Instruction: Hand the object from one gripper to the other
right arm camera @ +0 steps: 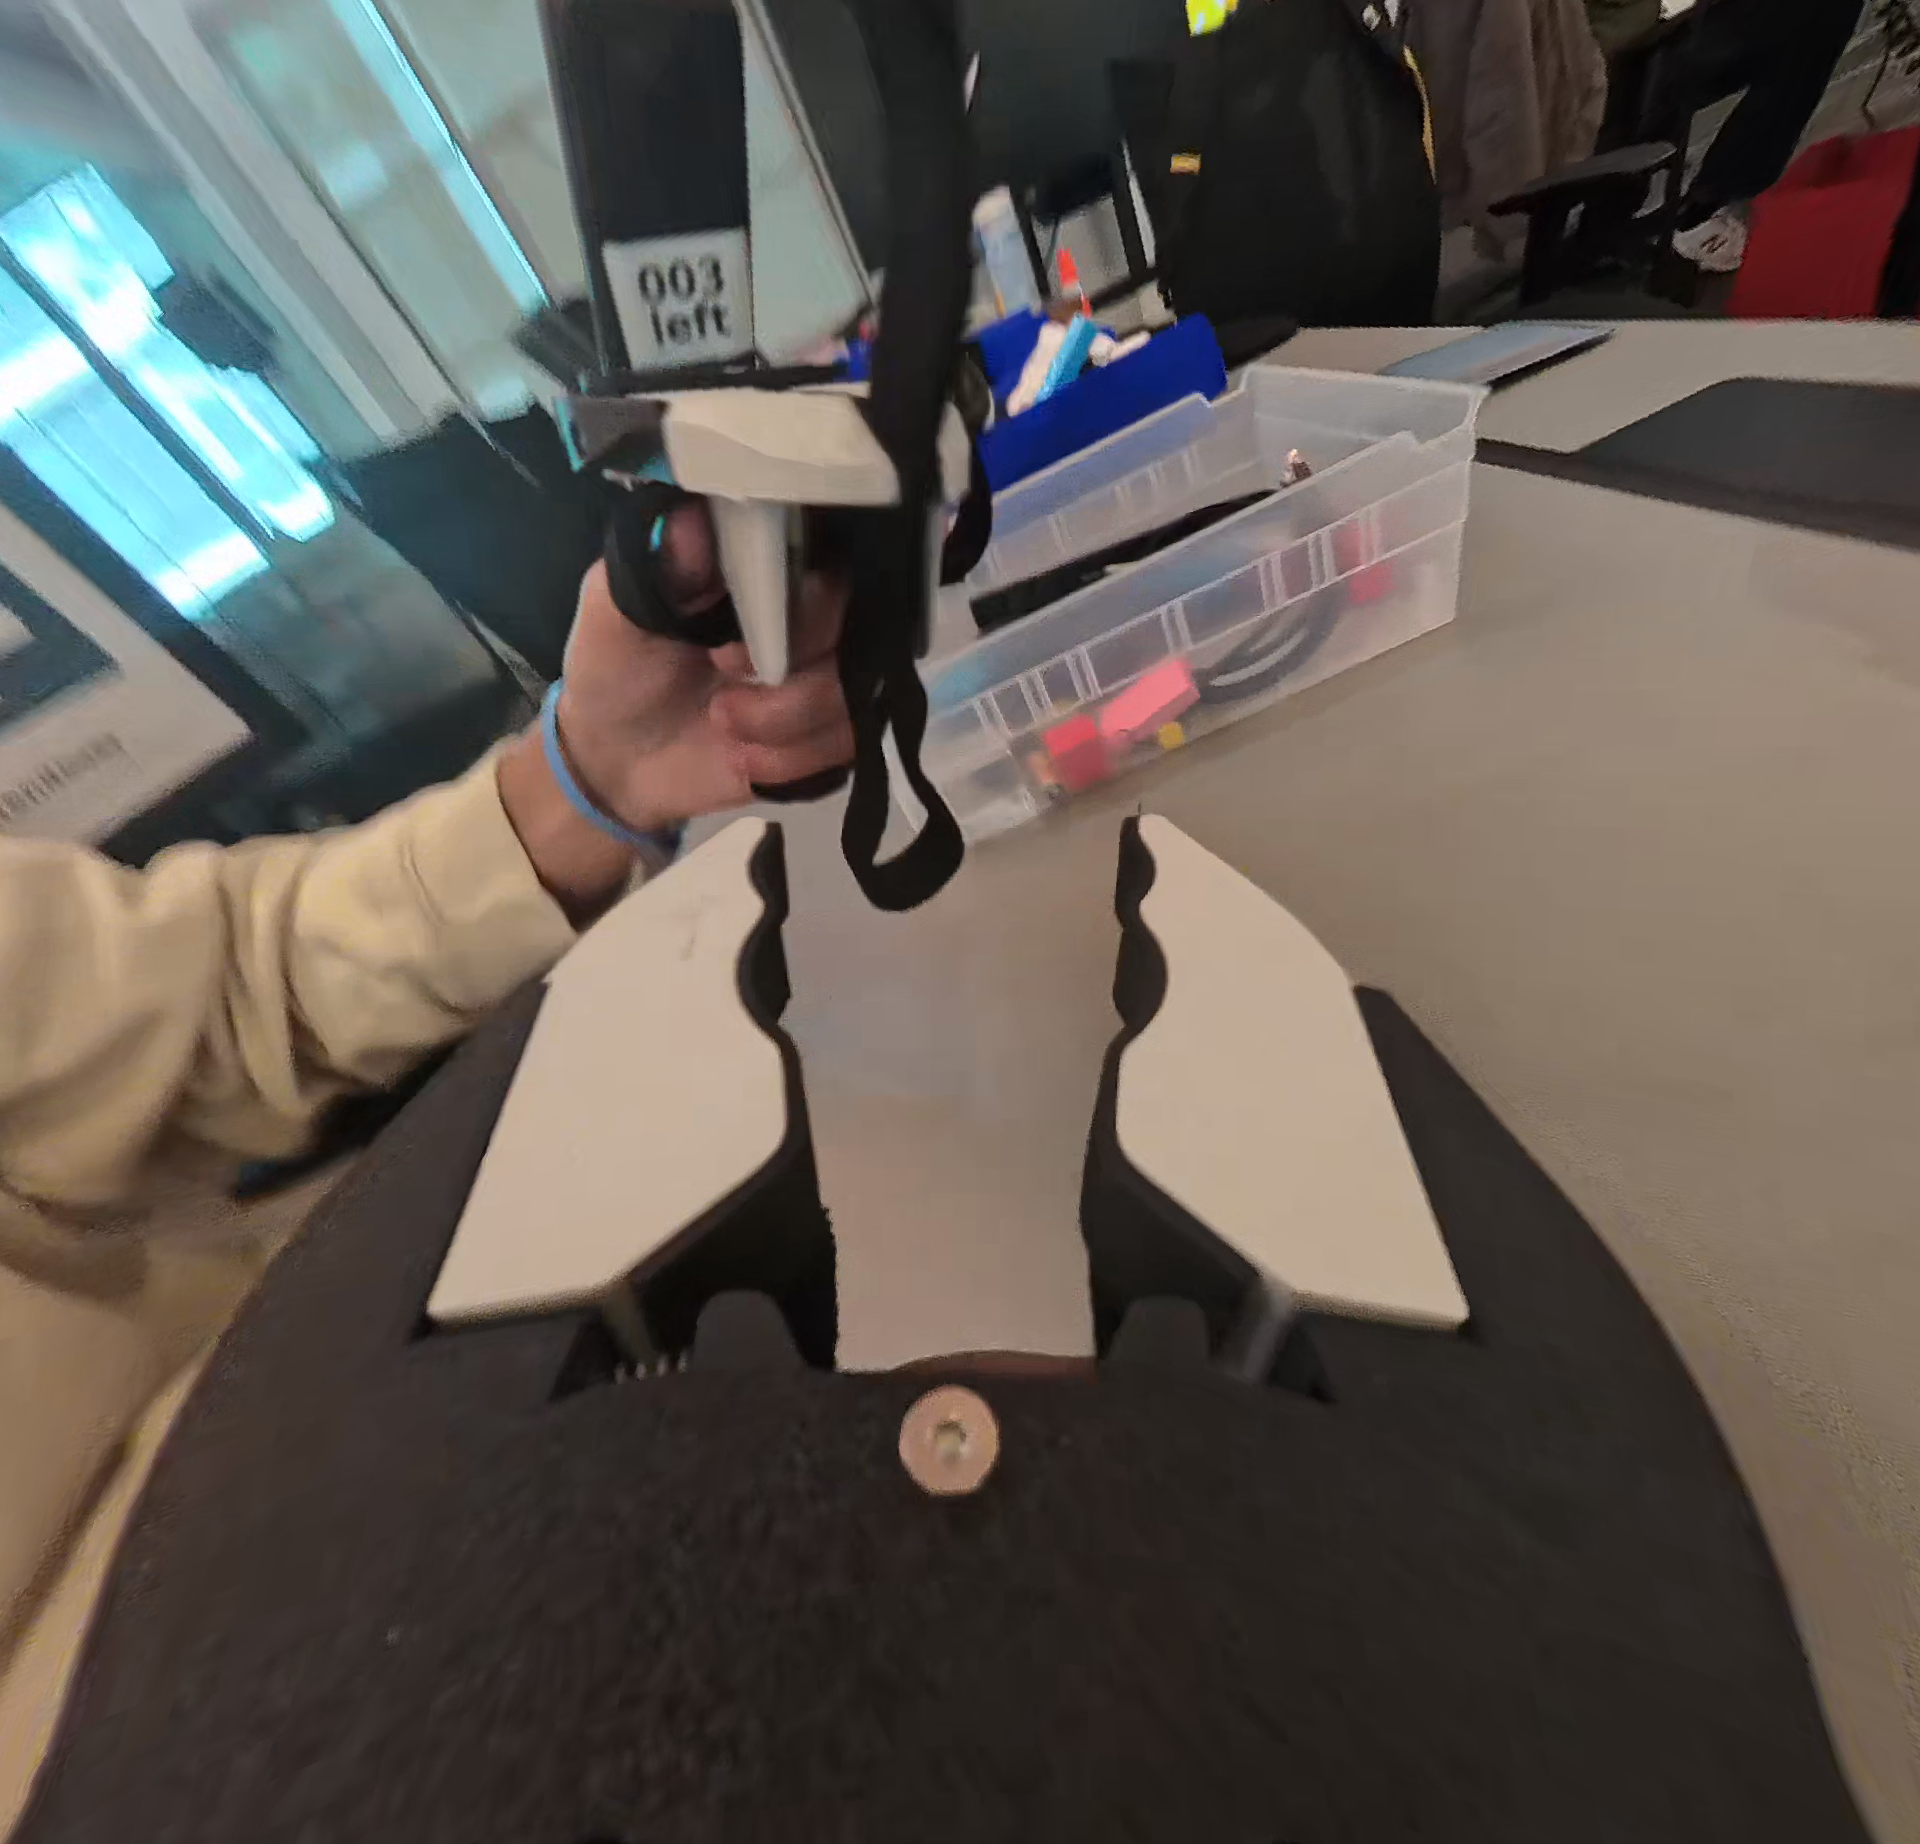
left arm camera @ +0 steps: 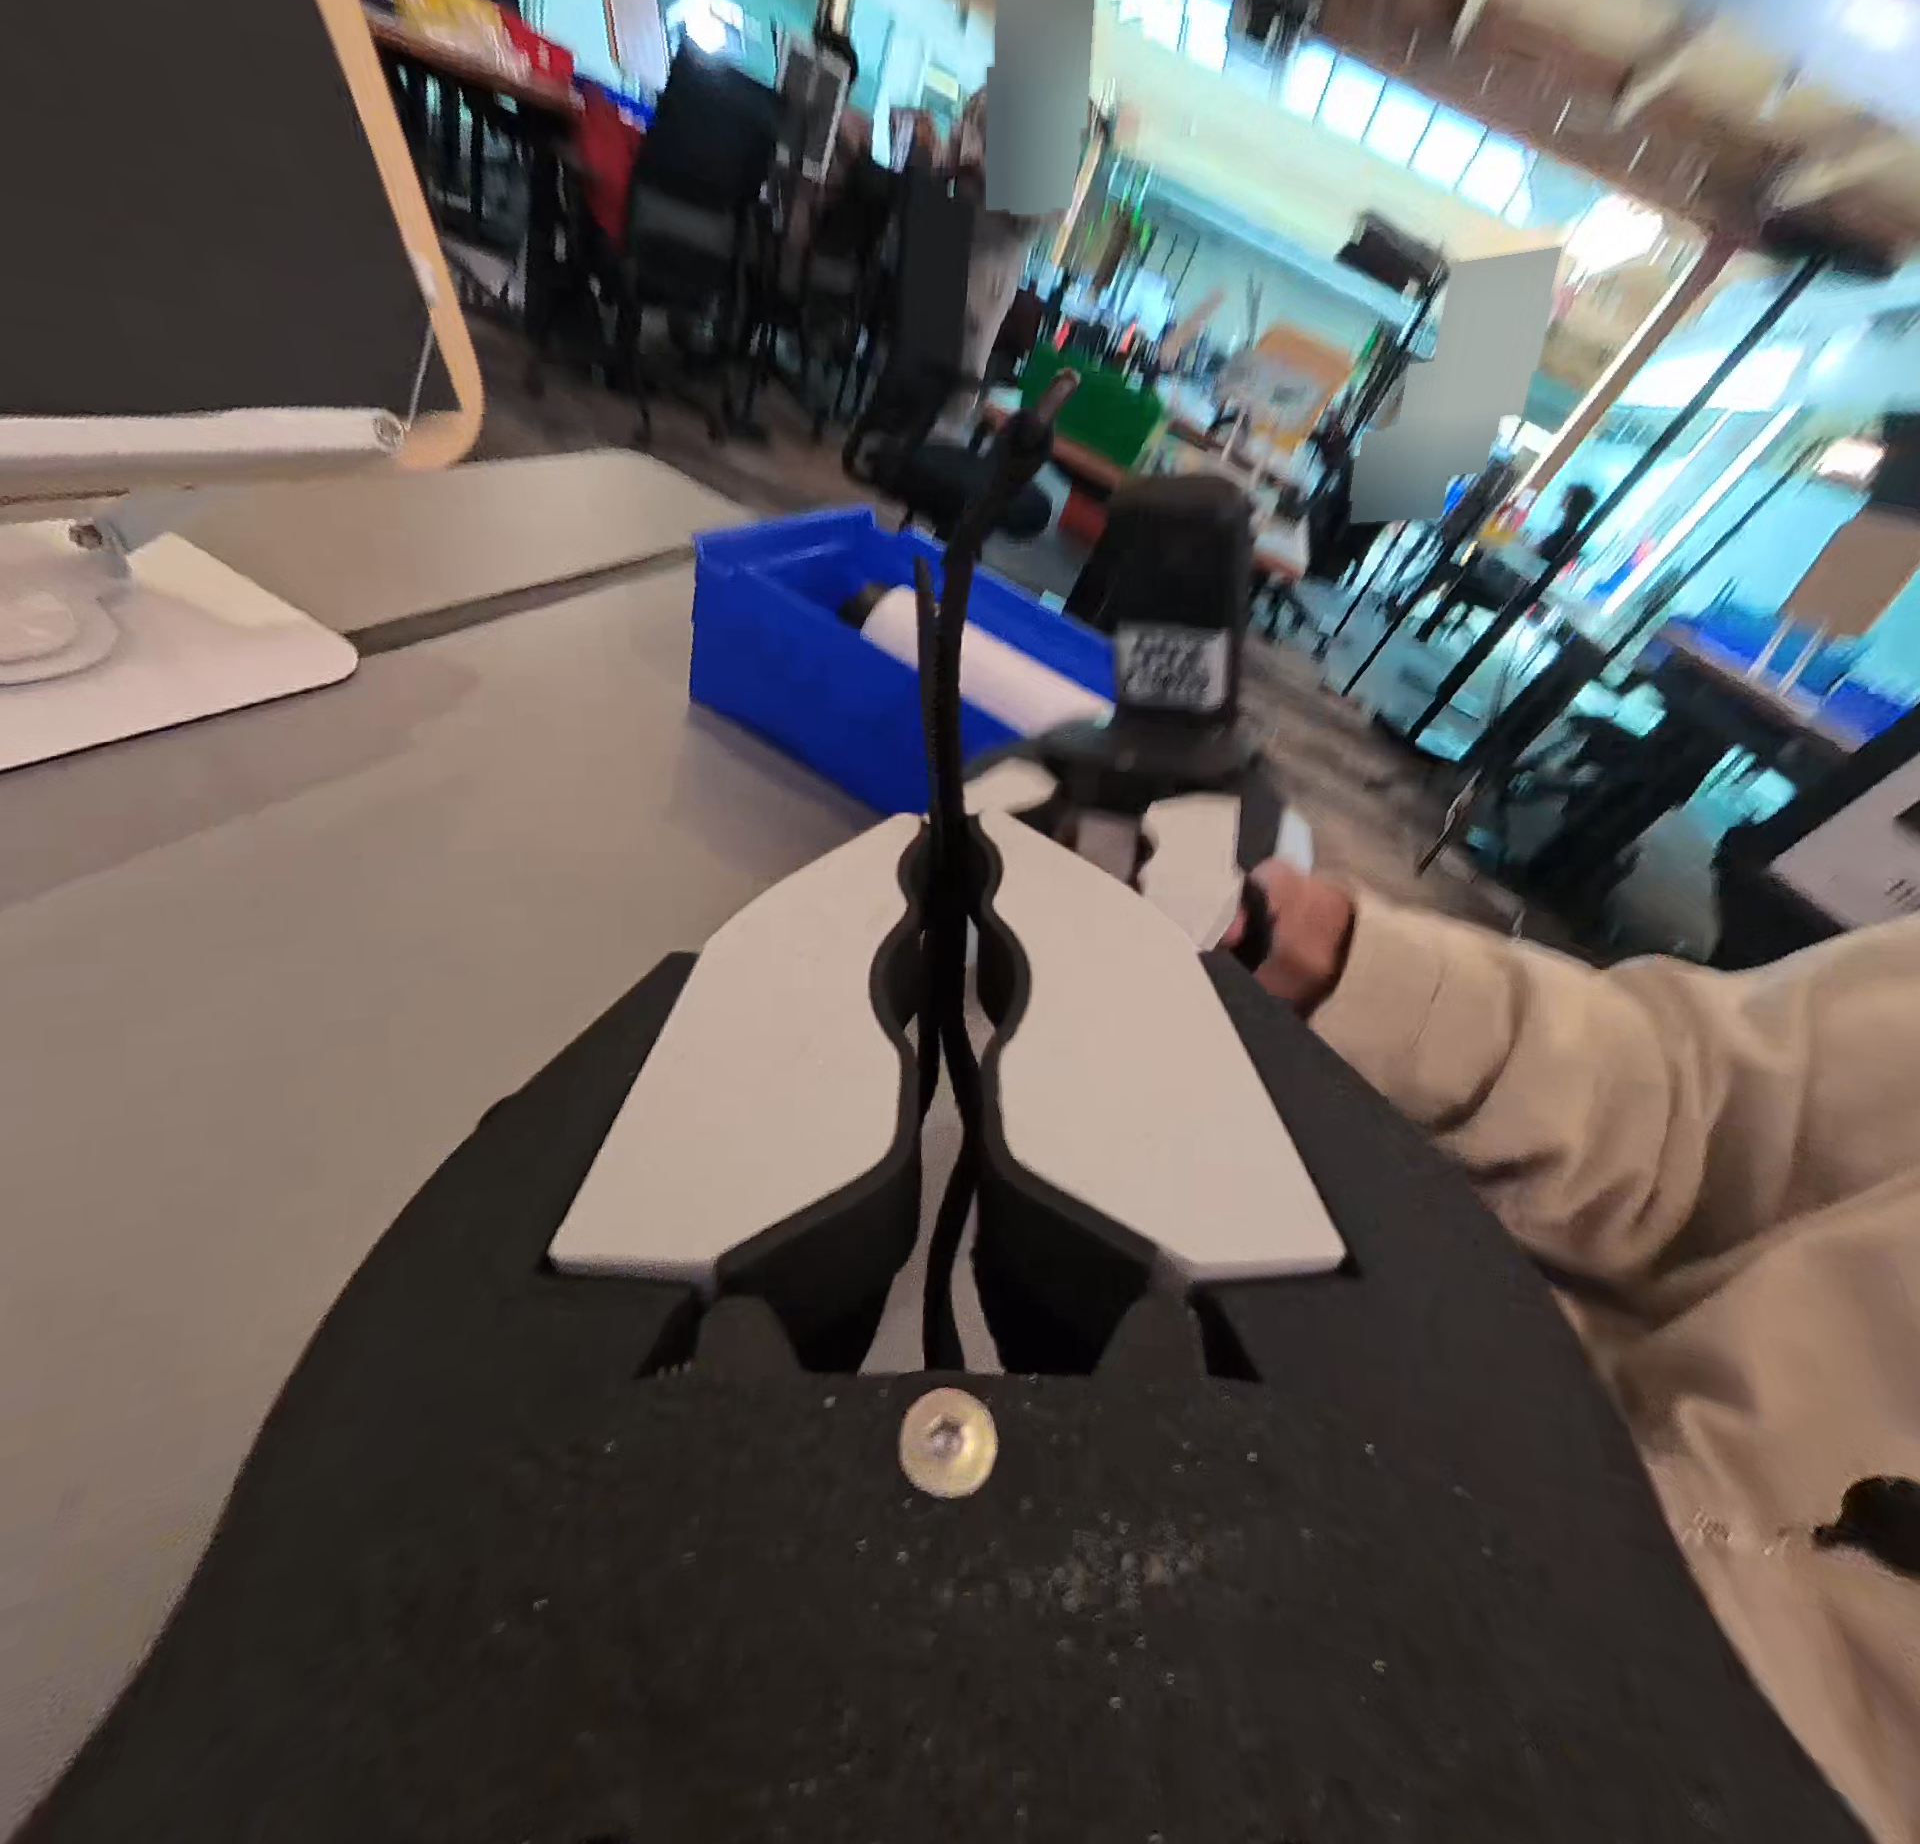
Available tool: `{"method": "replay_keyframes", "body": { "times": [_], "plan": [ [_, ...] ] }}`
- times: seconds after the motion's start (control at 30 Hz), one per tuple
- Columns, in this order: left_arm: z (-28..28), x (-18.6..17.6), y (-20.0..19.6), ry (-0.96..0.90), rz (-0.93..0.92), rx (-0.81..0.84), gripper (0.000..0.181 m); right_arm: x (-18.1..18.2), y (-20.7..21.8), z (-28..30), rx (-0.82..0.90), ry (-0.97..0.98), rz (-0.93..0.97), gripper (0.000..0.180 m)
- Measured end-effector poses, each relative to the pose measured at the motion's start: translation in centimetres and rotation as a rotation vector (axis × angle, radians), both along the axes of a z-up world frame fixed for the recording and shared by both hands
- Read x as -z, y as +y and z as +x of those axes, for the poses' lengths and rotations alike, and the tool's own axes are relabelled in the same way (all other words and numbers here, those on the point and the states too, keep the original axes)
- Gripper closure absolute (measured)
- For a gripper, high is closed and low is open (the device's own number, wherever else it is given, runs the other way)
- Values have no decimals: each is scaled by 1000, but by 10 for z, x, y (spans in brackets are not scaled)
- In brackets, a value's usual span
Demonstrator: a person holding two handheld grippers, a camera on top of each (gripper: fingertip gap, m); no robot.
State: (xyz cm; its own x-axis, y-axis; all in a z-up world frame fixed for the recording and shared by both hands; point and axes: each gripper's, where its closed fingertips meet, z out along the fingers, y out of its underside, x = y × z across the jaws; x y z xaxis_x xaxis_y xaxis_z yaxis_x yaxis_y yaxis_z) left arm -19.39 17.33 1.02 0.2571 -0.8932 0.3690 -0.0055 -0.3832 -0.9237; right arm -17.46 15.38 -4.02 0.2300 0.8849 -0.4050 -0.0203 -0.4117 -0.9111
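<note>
A long black strap (left arm camera: pixel 940 693) is pinched between the fingers of my left gripper (left arm camera: pixel 951 830), which is shut on it; the strap sticks up and forward past the tips. In the right wrist view the strap (right arm camera: pixel 902 651) hangs down from the left gripper (right arm camera: pixel 902 464), and its bottom loop dangles just beyond my right gripper's tips, slightly left of centre. My right gripper (right arm camera: pixel 951 838) is open and empty, with the jaws wide apart. The right gripper also shows in the left wrist view (left arm camera: pixel 1174 838), low and to the right, apart from the strap.
A blue bin (left arm camera: pixel 790 651) holding a white roll sits on the grey table (left arm camera: pixel 312 963) ahead. A white monitor stand (left arm camera: pixel 156 651) is at the left. A clear plastic tray (right arm camera: pixel 1351 506) with small parts and another blue bin (right arm camera: pixel 1122 381) lie ahead on the right. My right fingertips sit around 6 centimeters from my left ones.
</note>
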Motion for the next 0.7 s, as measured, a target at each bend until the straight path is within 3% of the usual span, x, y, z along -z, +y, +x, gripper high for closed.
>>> {"method": "replay_keyframes", "body": {
  "times": [0.13, 0.3, 0.33, 0.37, 0.43, 0.7],
  "plan": [
    [-3, -16, 1, -166, -47, 5, 176, 22, -5, -33, -48, 144, -157, 112],
    [0, -23, -3, -250, -90, 35, 176, 20, -24, -64, -116, 216, -141, 105],
    [2, -23, -5, -262, -106, 49, 176, 16, -26, -67, -121, 243, -136, 109],
    [3, -23, -5, -270, -121, 57, 176, 13, -29, -68, -138, 266, -127, 124],
    [4, -21, -7, -265, -136, 75, 176, 11, -39, -68, -194, 264, -87, 171],
    [1, -21, -8, -203, -109, 90, 175, 16, -35, -56, -186, 163, -39, 175]
  ]
}}
